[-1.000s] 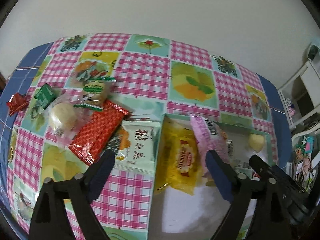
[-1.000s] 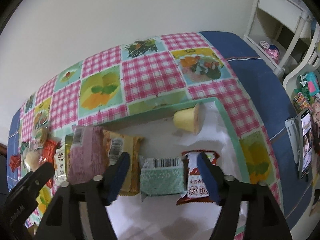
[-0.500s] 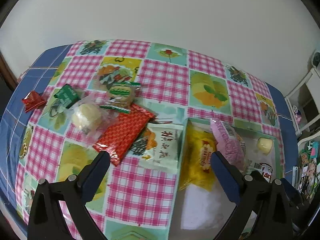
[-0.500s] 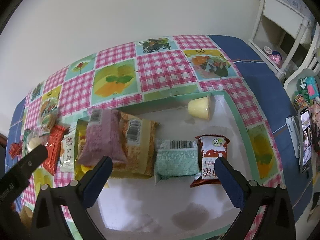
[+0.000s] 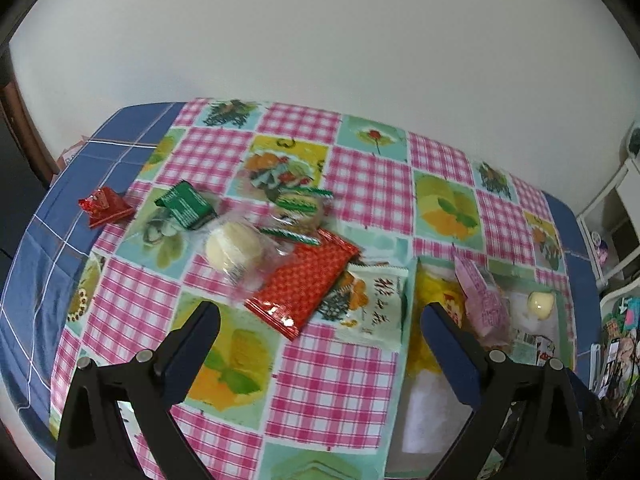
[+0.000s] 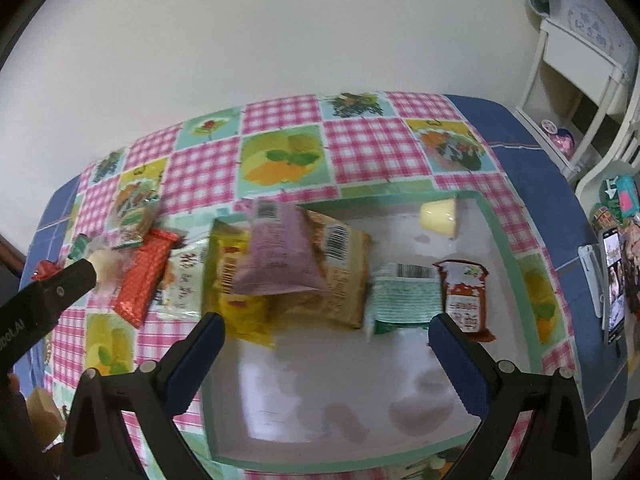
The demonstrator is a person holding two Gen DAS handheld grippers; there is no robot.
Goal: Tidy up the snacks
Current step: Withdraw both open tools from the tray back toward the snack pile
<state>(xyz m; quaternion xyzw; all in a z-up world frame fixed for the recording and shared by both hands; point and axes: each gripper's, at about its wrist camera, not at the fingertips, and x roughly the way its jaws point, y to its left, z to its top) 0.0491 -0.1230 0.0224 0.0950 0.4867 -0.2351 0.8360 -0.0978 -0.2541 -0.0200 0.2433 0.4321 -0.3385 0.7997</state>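
Beside the tray [image 5: 414, 280], a Chinese-lettered white packet [image 5: 374, 308] lies; both tools gape, empty.

Checked table [image 5: 352, 364] holds loose snacks [image 5: 304, 284], tray [image 6: 508, 248].

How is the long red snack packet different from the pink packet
The long red packet lies flat on the tablecloth outside the tray; the pink packet sits inside the tray, propped atop other bags. The red one is slimmer, the pink one puffier. Both are sealed snack wrappers.
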